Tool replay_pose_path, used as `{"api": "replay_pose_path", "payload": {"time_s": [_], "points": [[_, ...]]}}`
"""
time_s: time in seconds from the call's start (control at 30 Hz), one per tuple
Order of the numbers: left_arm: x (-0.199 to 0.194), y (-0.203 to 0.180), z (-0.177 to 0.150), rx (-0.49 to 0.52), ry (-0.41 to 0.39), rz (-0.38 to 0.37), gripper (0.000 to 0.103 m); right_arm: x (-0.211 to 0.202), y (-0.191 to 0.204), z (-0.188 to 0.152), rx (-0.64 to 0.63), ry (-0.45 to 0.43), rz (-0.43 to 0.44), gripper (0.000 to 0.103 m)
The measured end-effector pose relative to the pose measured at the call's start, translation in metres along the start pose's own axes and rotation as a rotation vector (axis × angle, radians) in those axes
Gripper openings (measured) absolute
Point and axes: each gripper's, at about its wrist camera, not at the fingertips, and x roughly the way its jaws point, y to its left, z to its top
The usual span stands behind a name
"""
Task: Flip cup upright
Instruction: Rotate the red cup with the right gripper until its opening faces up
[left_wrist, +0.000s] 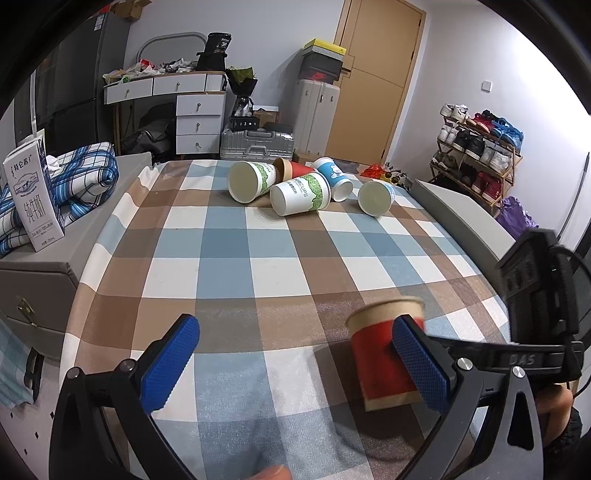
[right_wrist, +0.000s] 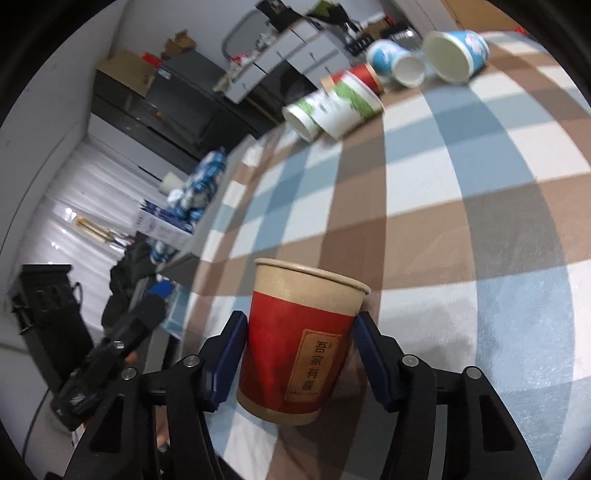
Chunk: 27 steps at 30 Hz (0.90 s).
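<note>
A red and kraft-brown paper cup (right_wrist: 295, 343) sits between the pads of my right gripper (right_wrist: 297, 360), which is shut on its sides; the cup's mouth points up along the view, which is rolled relative to the table. In the left wrist view the same cup (left_wrist: 384, 354) shows blurred, about upright over the near right of the checked tablecloth (left_wrist: 258, 266), held by the right gripper from the right. My left gripper (left_wrist: 295, 365) is open and empty, its right pad (left_wrist: 421, 365) in front of the cup.
Several paper cups lie on their sides at the far end of the table: two green-print ones (left_wrist: 299, 194), a red one (left_wrist: 295, 168), two blue ones (left_wrist: 332, 177). A milk carton (left_wrist: 31, 195) stands on the grey cabinet at left.
</note>
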Motion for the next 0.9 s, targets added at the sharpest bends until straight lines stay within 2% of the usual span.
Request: {"api": "replay_pose_path", "payload": {"time_s": [0.1, 0.3, 0.47, 0.8, 0.9], "points": [[0.0, -0.001, 0.0, 0.002, 0.0, -0.002, 0.102, -0.014, 0.009, 0.001, -0.06, -0.066, -0.058, 0.057], [0.001, -0.002, -0.002, 0.005, 0.005, -0.005, 0.102, -0.026, 0.03, -0.002, -0.28, -0.234, -0.331, 0.056], [0.003, -0.005, -0.003, 0.013, 0.013, -0.01, 0.102, -0.014, 0.034, -0.006, -0.358, -0.235, -0.431, 0.056], [0.001, -0.003, -0.002, 0.011, 0.009, -0.011, 0.102, -0.024, 0.038, -0.02, -0.427, -0.161, -0.431, 0.055], [0.0, -0.003, -0.002, 0.011, 0.007, -0.012, 0.102, -0.028, 0.039, -0.025, -0.445, -0.106, -0.407, 0.055]]}}
